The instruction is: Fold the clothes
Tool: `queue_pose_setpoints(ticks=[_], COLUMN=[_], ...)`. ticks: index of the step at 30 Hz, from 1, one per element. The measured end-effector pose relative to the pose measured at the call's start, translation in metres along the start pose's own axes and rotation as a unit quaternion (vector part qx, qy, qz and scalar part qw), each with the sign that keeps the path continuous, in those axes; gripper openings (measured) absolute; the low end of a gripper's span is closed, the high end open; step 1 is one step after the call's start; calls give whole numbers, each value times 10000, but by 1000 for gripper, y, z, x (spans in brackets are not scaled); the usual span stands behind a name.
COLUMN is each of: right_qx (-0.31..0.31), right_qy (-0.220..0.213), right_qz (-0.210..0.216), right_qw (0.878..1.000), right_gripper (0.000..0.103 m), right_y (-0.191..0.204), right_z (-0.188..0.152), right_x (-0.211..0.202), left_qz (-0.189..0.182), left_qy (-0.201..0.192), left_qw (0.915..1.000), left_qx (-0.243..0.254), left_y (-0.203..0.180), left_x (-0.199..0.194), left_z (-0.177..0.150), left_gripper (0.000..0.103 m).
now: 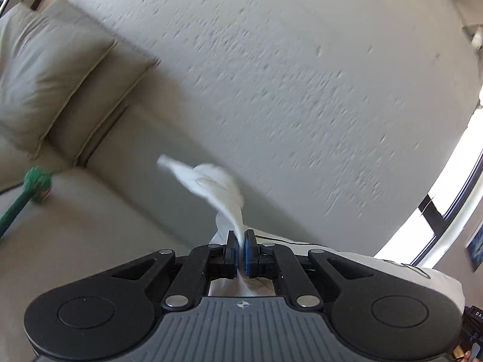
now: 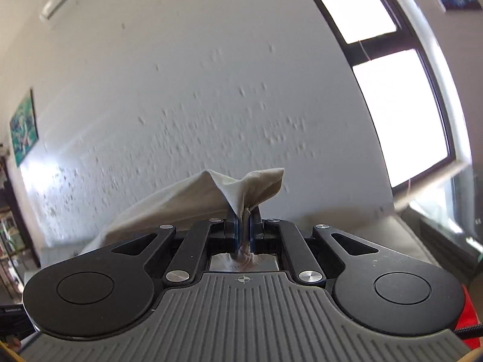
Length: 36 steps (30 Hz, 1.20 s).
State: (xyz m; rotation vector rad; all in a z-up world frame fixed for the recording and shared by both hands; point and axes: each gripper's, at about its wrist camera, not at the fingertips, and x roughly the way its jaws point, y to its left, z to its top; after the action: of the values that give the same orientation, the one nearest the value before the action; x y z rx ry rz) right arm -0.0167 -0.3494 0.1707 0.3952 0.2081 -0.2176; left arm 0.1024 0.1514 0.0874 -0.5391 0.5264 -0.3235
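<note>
A white garment (image 1: 223, 187) is held up in the air in front of a textured white wall. My left gripper (image 1: 241, 241) is shut on a bunched edge of it, and a flap sticks out past the fingertips. More of the cloth trails off to the right below the gripper. In the right wrist view my right gripper (image 2: 244, 223) is shut on another bunched part of the same white garment (image 2: 241, 187), whose cloth drapes away to the left. Most of the garment hangs below both cameras, hidden.
A beige sofa (image 1: 99, 199) with a back cushion (image 1: 45, 69) lies at the left, with a green item (image 1: 36, 181) on its seat. A bright window (image 2: 398, 114) stands at the right, and a picture (image 2: 22, 126) hangs on the left wall.
</note>
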Motion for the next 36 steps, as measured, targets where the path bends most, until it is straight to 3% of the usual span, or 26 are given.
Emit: queue_pose_setpoints(ticks=[2,4,7,9,12,13,14,15,19,23,25,29,33,36], right_qx=[61,121,156,60,-112,-169,-227,-284,-197,499,1120,2100,2689,2914], right_qy=[1033,2054,2875,3170,3259,3281,3304,3326,3294,3238,3226,3223,3326,3443], right_qz=[-218,-434,-819,-1006,-1043,-1050,-1057,-1064,-910,-367,-95,224,203,121], right_qw=[9944,9776,9541,9431,9396,9386,9376,9366,9396,9441,9398,9228,9037,8924], right_gripper=[6,6,7,7,13,14,29,48,63,64,64,61,55,52], right_y=[-29,-59,-94,-105,-100,-98,-95,-93,-83,-74,-78,-90,-99,-102], right_z=[-55,-110,-177,-197,-197,-196,-196,-195,-185,-193,-208,-242,-270,-290], right_x=[24,48,66,74,74,74,74,74,48,14,6,-2,2,12], left_qz=[467,898,1299,1503,1706,1745,1777,1807,1958,1900,1745,1095,920,771], left_qy=[660,1263,1846,2007,2188,2258,2249,2217,2139,2198,2161,2240,2396,2474], left_qw=[9967,9877,9735,9674,9604,9582,9580,9582,9569,9568,9599,9638,9620,9622], left_qx=[-74,-205,-356,-344,-249,-220,-125,-10,172,-88,-368,-948,-937,-842], left_y=[28,54,83,90,91,91,89,86,88,101,112,130,132,131], left_x=[15,27,40,46,51,52,54,55,50,53,57,67,78,80], left_z=[-48,-89,-129,-139,-143,-142,-141,-139,-138,-138,-138,-140,-138,-137], left_gripper=[2,2,2,2,5,19,40,48,54,54,52,48,47,29])
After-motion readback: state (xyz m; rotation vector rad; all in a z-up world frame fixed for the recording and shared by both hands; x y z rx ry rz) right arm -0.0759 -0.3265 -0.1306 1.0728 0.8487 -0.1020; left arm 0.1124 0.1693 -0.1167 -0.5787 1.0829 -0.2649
